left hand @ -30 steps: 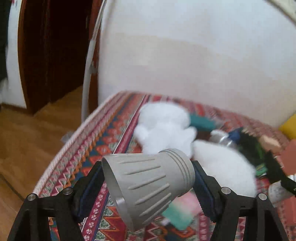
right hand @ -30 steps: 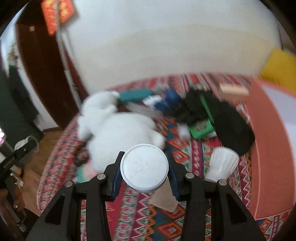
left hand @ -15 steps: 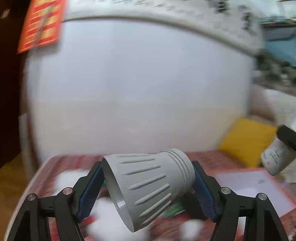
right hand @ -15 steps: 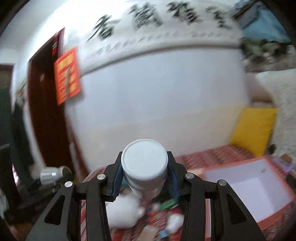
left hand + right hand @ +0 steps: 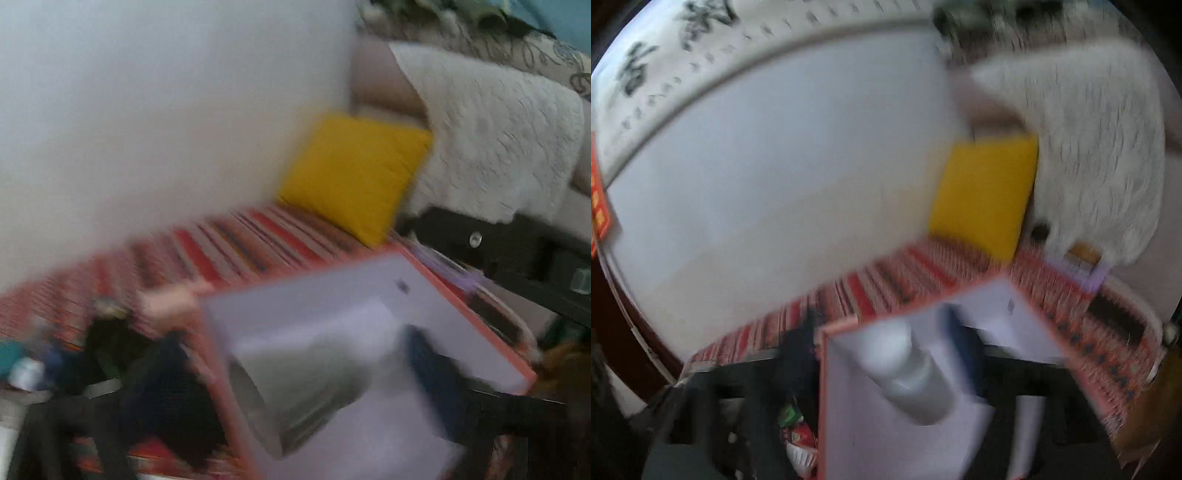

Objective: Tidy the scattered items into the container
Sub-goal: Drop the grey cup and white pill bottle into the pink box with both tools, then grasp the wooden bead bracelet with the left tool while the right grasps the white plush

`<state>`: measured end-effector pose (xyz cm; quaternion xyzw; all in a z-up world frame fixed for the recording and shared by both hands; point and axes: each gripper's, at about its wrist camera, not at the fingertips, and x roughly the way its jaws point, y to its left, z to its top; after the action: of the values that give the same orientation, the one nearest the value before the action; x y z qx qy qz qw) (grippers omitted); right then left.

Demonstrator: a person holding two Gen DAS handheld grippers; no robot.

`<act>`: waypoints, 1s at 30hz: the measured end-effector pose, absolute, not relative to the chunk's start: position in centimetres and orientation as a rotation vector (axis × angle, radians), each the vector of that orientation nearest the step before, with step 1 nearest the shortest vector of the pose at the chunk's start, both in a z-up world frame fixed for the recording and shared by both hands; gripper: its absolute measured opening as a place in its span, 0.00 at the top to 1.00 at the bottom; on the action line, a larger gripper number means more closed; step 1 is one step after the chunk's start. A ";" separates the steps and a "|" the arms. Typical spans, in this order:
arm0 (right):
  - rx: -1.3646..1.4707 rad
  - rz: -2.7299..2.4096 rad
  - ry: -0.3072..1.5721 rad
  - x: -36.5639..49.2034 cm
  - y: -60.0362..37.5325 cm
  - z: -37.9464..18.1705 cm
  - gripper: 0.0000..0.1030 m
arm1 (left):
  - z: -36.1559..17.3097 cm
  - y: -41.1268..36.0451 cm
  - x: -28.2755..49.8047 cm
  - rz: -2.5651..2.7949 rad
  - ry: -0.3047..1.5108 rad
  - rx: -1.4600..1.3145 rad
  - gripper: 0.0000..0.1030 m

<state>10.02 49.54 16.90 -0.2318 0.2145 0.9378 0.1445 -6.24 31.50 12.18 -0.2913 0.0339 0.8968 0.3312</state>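
Note:
Both views are heavily motion-blurred. My left gripper holds a grey ribbed cup between its jaws, over the open orange-rimmed box with a white inside. My right gripper holds a white bottle with a white cap, also over the same box. Scattered items lie left of the box on the patterned cloth: dark clothing and small packets.
A yellow cushion leans against the wall behind the box, beside a white lace cover. The red patterned cloth covers the surface. A dark cabinet stands at the right.
Both grippers have swung right and down from facing the wall, carrying the cup and the bottle over the open box. The plush toy has left both views.

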 end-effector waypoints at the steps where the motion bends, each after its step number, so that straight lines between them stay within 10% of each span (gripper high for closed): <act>1: -0.674 2.673 0.619 9.9 50.0 16.2 0.00 | 11.8 31.2 -6.5 2.334 0.061 -0.751 0.00; 18: -0.591 3.131 0.625 9.8 33.5 18.0 0.00 | 5.2 -0.8 -0.1 2.794 0.091 -0.944 0.00; 24: -1.158 3.142 0.396 7.3 21.8 9.4 0.00 | -3.4 -9.7 -0.5 2.750 -0.030 -1.268 0.00; 30: -1.671 2.980 0.575 3.6 17.1 0.7 0.00 | -4.9 -12.1 -5.9 2.704 -0.236 -1.333 0.00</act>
<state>3.65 17.14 0.74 -0.4760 0.1639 0.8490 -0.1607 -5.91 -12.10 -4.87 -0.4400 -0.0780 0.8926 0.0591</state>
